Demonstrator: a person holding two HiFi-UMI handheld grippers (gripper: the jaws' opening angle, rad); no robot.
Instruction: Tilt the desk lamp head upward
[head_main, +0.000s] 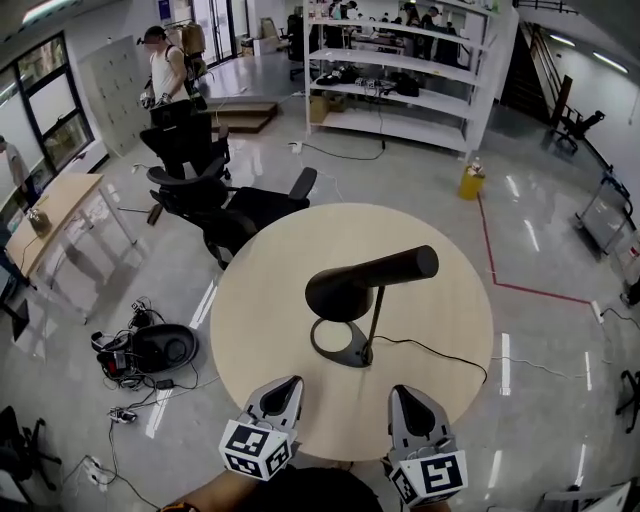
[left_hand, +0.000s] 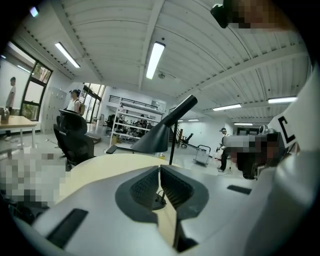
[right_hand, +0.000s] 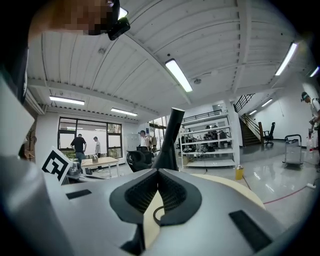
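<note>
A black desk lamp (head_main: 362, 290) stands near the middle of the round beige table (head_main: 270, 300). Its cone-shaped head (head_main: 340, 292) points left and its long arm rises to the right; a thin stem runs down to a ring base (head_main: 340, 345). My left gripper (head_main: 284, 390) and right gripper (head_main: 408, 397) hover over the table's near edge, both short of the lamp. Each is shut with nothing between its jaws. In the left gripper view the lamp (left_hand: 165, 131) rises just beyond the left gripper (left_hand: 160, 176). From the right gripper (right_hand: 158, 181) the lamp (right_hand: 170, 140) also shows ahead.
The lamp's black cable (head_main: 440, 352) trails right across the tabletop. Black office chairs (head_main: 215, 195) stand behind the table on the left. Cables and a black device (head_main: 150, 350) lie on the floor at left. White shelving (head_main: 400, 80) and several people (head_main: 165, 70) are farther back.
</note>
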